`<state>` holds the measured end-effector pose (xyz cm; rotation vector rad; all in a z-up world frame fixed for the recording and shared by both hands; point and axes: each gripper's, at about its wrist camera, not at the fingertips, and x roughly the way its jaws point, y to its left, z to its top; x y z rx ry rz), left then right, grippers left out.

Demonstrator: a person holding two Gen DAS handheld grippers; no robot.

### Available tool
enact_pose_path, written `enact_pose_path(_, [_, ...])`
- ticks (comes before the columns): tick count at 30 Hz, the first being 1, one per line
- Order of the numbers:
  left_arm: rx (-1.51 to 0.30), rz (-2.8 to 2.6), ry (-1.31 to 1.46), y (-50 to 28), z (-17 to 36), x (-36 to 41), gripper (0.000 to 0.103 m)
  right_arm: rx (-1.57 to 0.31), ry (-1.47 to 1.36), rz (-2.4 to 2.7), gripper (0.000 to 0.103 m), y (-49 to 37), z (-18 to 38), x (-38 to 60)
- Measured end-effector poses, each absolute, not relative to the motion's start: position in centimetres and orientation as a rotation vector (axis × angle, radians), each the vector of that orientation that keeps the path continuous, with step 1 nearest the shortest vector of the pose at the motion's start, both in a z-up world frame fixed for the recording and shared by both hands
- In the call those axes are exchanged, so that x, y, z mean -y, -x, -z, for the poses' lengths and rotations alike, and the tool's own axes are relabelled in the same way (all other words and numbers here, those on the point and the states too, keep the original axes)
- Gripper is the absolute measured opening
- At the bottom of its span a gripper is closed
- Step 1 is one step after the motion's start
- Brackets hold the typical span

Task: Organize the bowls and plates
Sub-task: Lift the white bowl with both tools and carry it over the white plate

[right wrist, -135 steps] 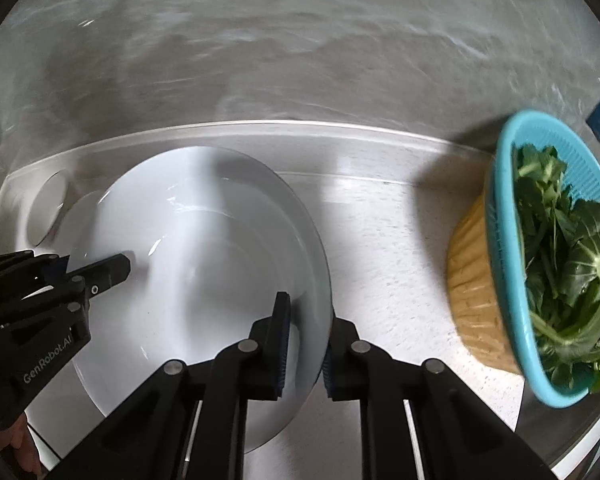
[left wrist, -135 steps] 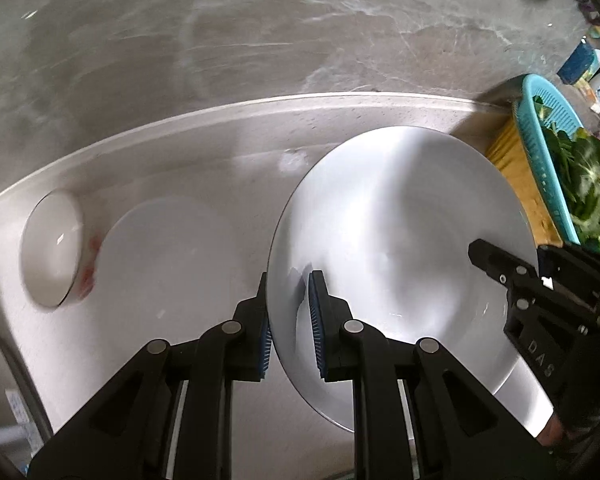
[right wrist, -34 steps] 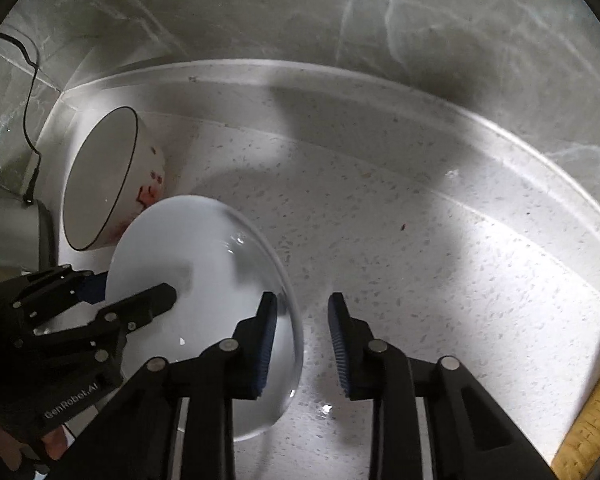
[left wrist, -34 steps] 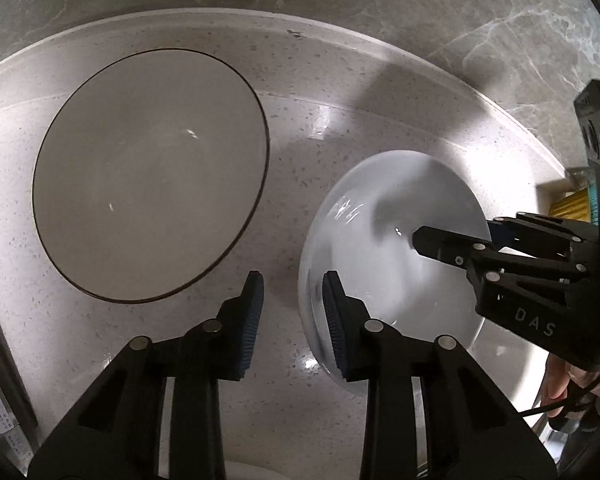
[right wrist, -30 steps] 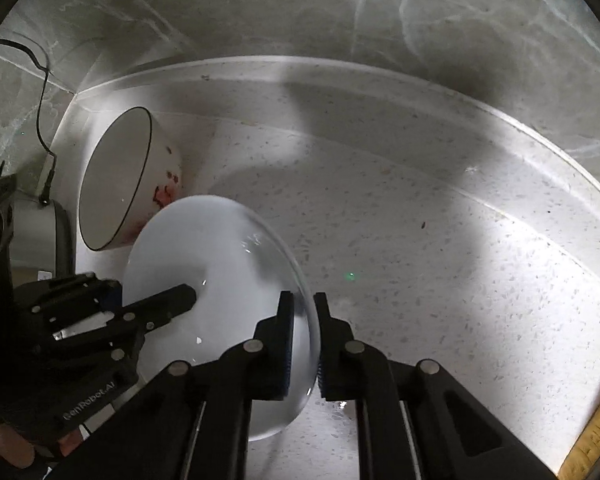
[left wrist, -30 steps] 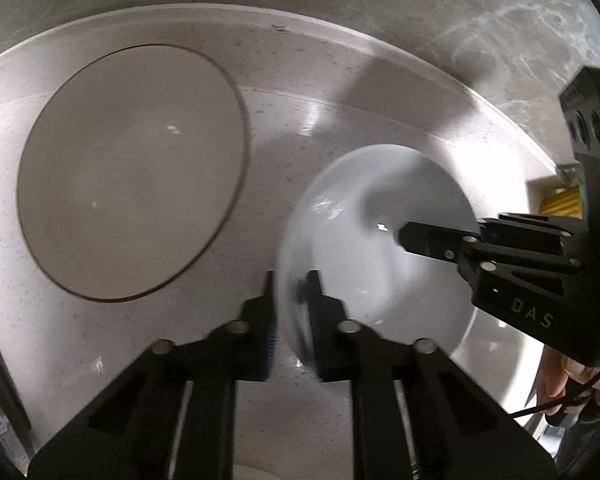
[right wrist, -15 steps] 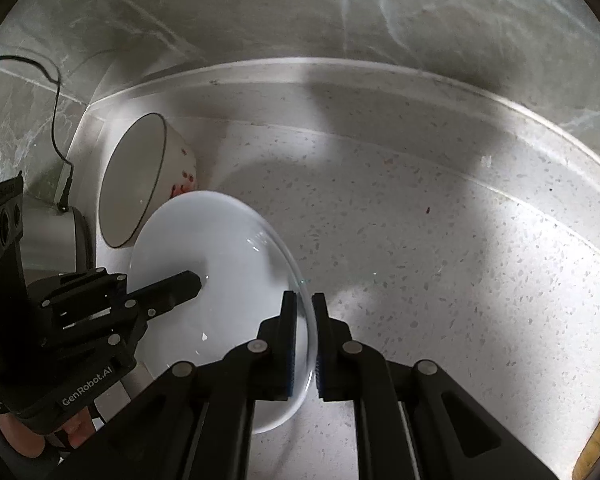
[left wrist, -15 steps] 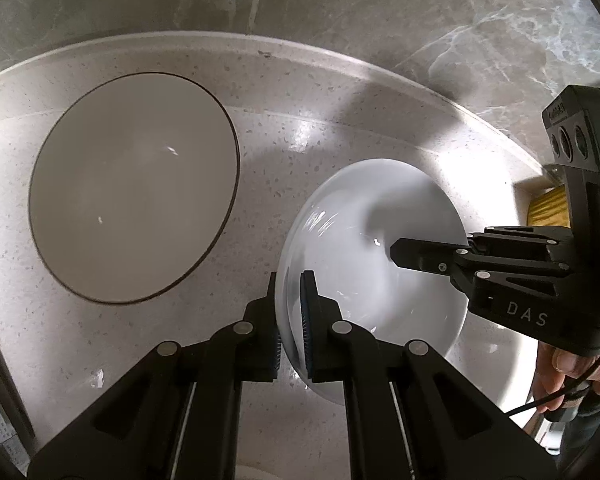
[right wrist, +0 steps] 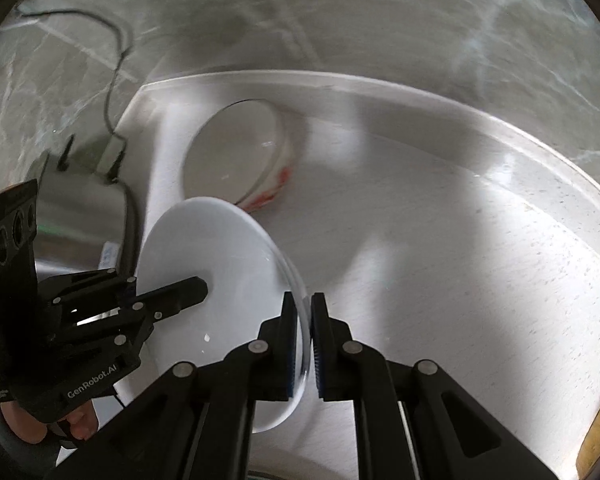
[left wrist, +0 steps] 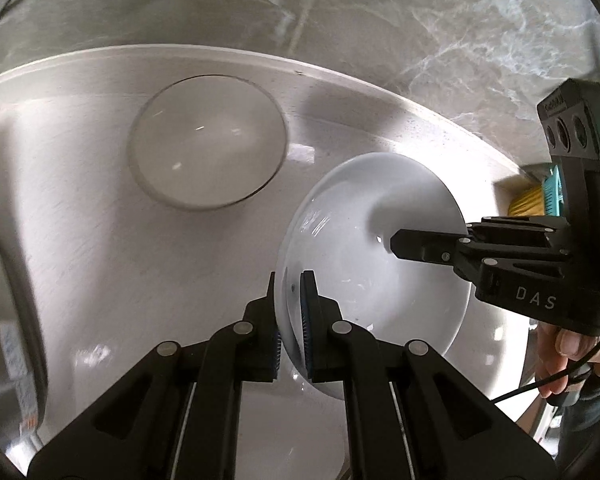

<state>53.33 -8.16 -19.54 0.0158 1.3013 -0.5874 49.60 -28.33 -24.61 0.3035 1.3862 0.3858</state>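
A: What lies around the jaws?

B: Ahead and left of the left gripper (left wrist: 291,304), a beige bowl (left wrist: 208,142) sits on the speckled counter (left wrist: 100,260), well apart from it. From the right wrist view that bowl shows red marks on its side, with a steel appliance (right wrist: 80,208) and its cable beside it. A yellow-and-teal basket (left wrist: 536,200) peeks from behind the right gripper's body.

A: And the plate?

B: The white plate (left wrist: 356,252) sits between the 2 grippers, tilted. The left gripper's pads are shut on its near-left rim; the right gripper (right wrist: 303,340) is shut on the opposite rim.

A: Anything in the way?

B: Each gripper crosses the other's view of the plate.

A: Hand poses?

B: Both grippers point steeply down. A hand (left wrist: 568,344) wraps the right handle; fingers (right wrist: 76,426) curl under the left.
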Motion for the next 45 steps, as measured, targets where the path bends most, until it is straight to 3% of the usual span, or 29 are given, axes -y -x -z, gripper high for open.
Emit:
enact_pose_path(18, [-1.309, 0.458, 0.102, -41.8, 18.3, -5.3, 0.006, -1.420, -0.175, -0.566, 0.010, -43.2, 23.1, 17.4])
enact_pose_path(45, [-1.405, 0.435, 0.101, -40.0, 25.1, -3.7, 0.006, -1.512, -0.074, -0.508, 0.010, -41.3, 28.3, 14.5])
